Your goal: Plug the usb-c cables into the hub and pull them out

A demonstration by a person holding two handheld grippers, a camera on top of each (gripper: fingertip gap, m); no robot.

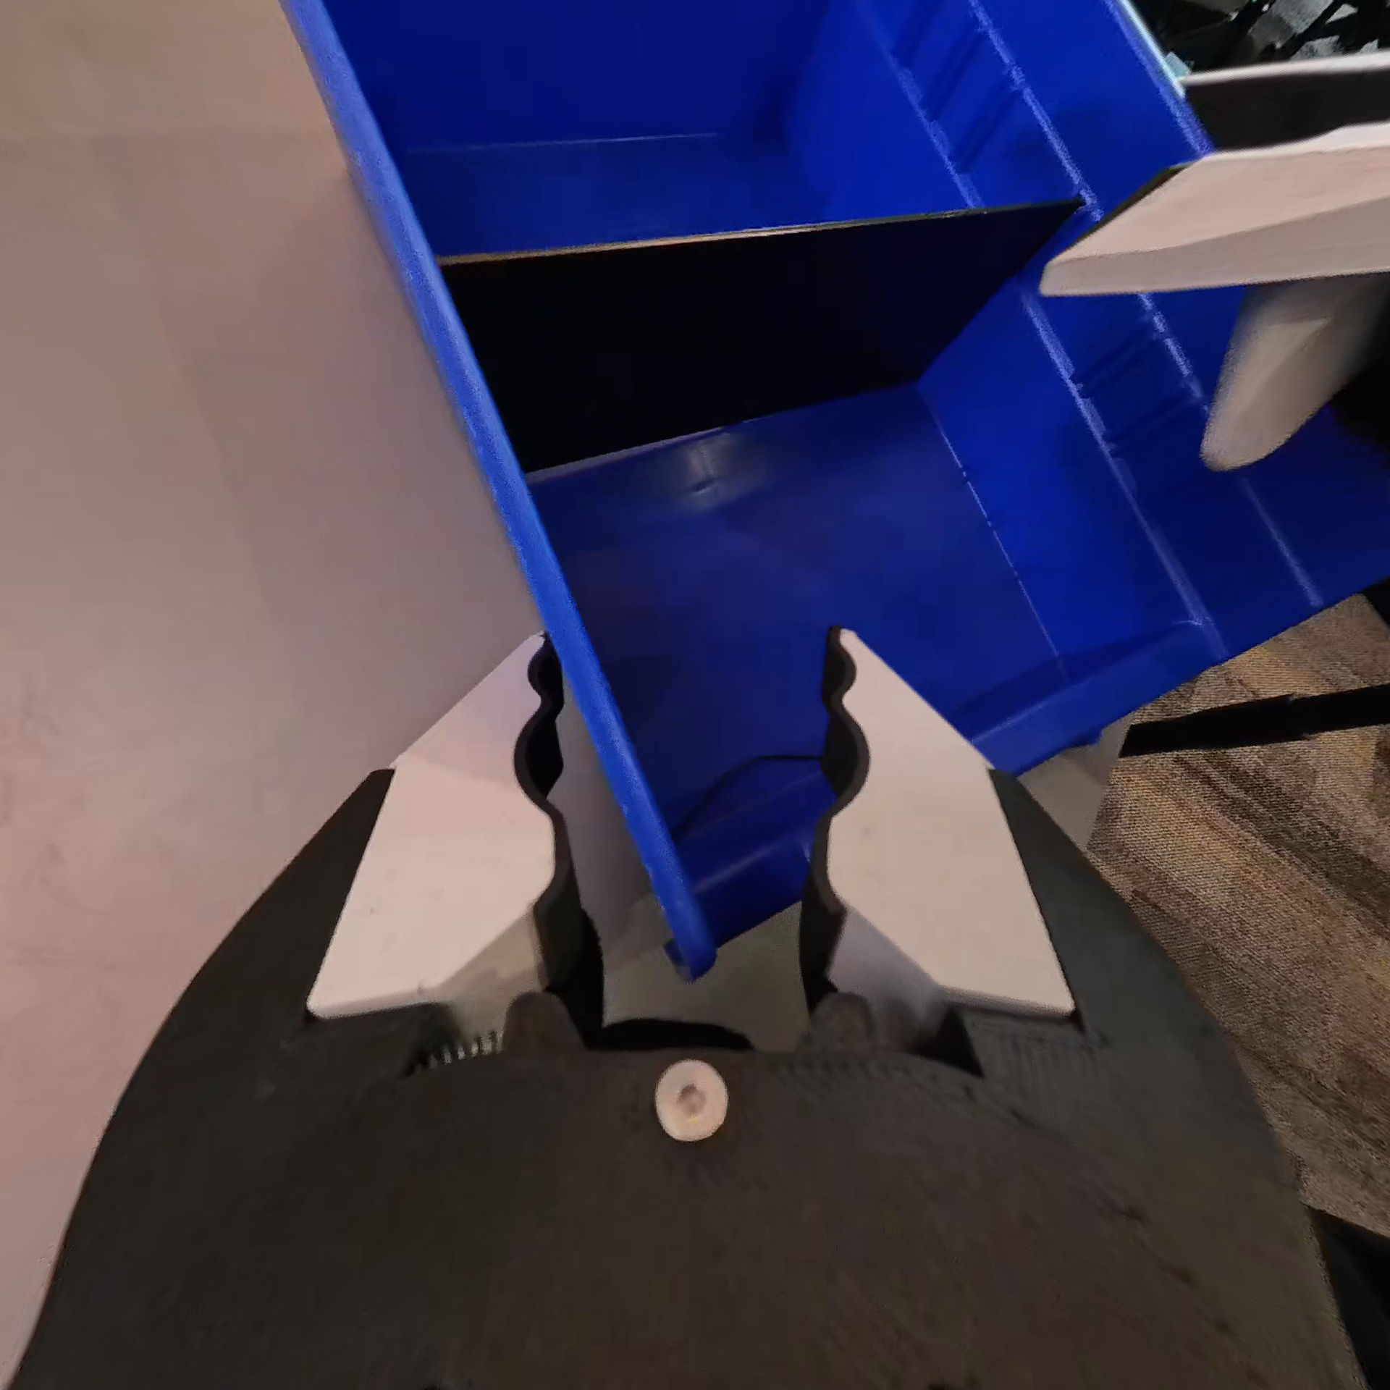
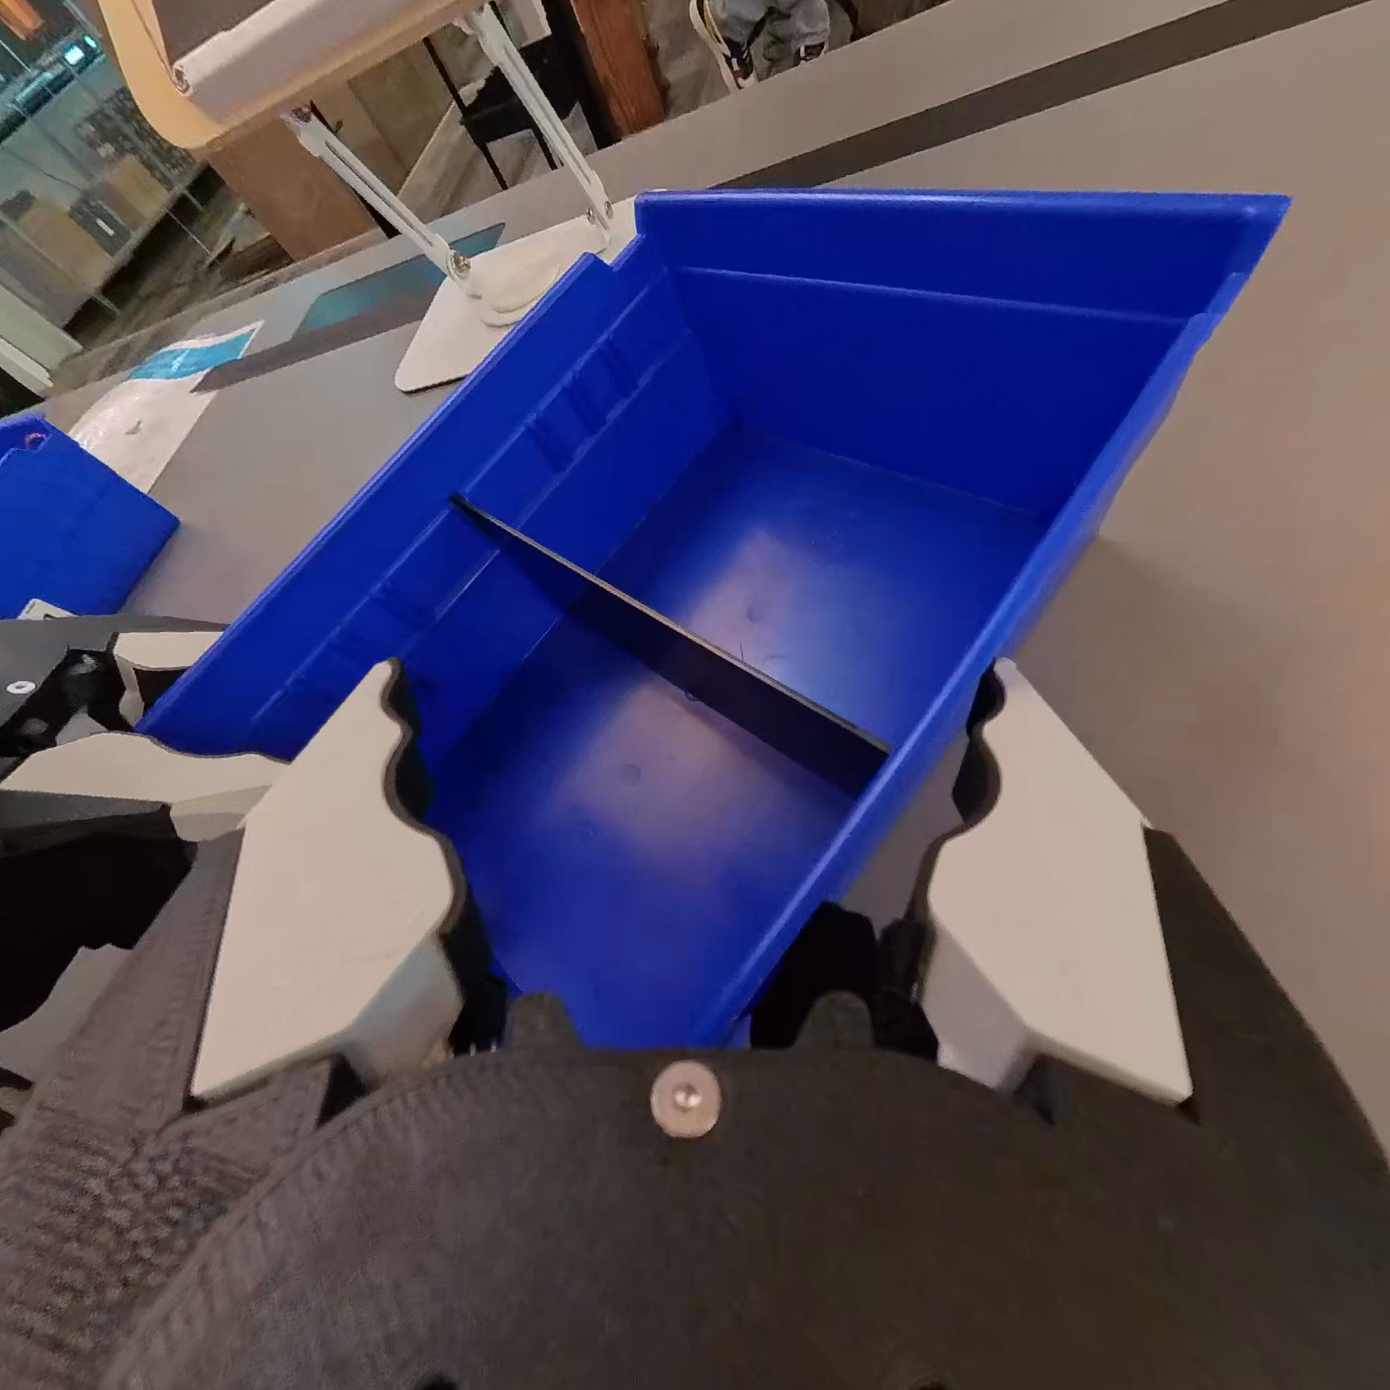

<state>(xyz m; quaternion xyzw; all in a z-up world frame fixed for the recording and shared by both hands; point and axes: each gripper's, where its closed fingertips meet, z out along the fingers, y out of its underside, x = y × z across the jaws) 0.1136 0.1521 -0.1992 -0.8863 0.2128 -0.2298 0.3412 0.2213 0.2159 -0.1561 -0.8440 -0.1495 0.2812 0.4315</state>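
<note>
Blue bin [image 1: 752, 572] wall between left tool [image 1: 692, 647] fingers, right tool [image 2: 696, 677] astride opposite wall

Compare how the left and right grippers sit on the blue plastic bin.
The left gripper straddles one side wall of the blue plastic bin; the right gripper straddles the opposite wall. The left's jaws stand narrower, the right's wider. Both are open, gripping nothing, over the bin's empty near compartment, before its black divider.

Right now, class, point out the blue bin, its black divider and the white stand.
blue bin [image 2: 865, 361]: right wrist view, inner far wall.
black divider [image 2: 677, 639]: right wrist view, middle of its face.
white stand [image 2: 451, 353]: right wrist view, flat base.
</note>
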